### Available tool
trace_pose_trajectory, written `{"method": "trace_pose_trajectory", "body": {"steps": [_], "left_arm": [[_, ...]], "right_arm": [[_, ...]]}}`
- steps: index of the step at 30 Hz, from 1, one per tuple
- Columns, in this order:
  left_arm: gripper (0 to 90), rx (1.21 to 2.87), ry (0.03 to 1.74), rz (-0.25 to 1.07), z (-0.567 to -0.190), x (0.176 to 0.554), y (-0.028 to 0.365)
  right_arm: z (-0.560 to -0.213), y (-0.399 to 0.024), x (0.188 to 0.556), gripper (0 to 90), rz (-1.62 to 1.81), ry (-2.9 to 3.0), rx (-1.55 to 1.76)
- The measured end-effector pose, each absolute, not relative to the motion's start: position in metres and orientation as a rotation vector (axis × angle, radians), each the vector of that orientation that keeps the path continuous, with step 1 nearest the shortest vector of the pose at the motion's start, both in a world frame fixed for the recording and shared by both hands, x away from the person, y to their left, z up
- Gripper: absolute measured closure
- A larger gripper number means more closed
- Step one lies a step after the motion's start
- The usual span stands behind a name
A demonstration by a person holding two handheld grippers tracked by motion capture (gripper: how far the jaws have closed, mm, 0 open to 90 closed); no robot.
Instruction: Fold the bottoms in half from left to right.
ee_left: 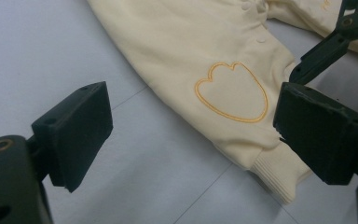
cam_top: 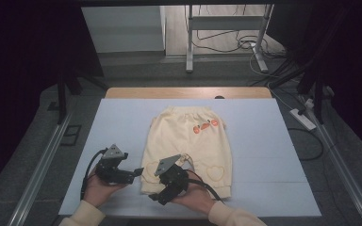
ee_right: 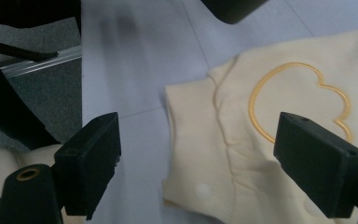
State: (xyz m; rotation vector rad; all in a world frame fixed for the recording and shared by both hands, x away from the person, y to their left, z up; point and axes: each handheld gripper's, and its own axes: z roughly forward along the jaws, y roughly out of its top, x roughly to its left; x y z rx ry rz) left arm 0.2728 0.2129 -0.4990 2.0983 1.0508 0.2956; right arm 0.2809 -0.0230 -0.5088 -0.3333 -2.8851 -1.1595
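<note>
Nearest the person, both tools are held low over the near edge of the surface (cam_top: 99, 122). The left tool (cam_top: 134, 175) is spread wide with nothing held, poised just beside the outer side of the near left leg cuff (ee_left: 279, 179) of the pants (cam_top: 188, 141). The right tool (cam_top: 158, 197) is likewise wide open and empty, over the same leg's hem near the heart outline (ee_right: 298, 100). The pants lie flat mid-surface, cuffs toward the person, waistband (cam_top: 188, 112) farthest. The step in hand is judged an approach to grip the hem, probably for folding. Next, each tool must be lowered so one jaw slides under the fabric, then closed.
</note>
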Motion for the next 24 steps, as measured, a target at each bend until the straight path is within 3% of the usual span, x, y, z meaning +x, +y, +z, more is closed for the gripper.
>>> {"method": "trace_pose_trajectory", "body": {"steps": [24], "left_arm": [[11.4, 2.077, 1.071, 0.285, -0.498, 0.273, 0.220]], "right_arm": [[-0.529, 0.008, 0.278, 19.1, -1.087, -2.946, -0.289]]}}
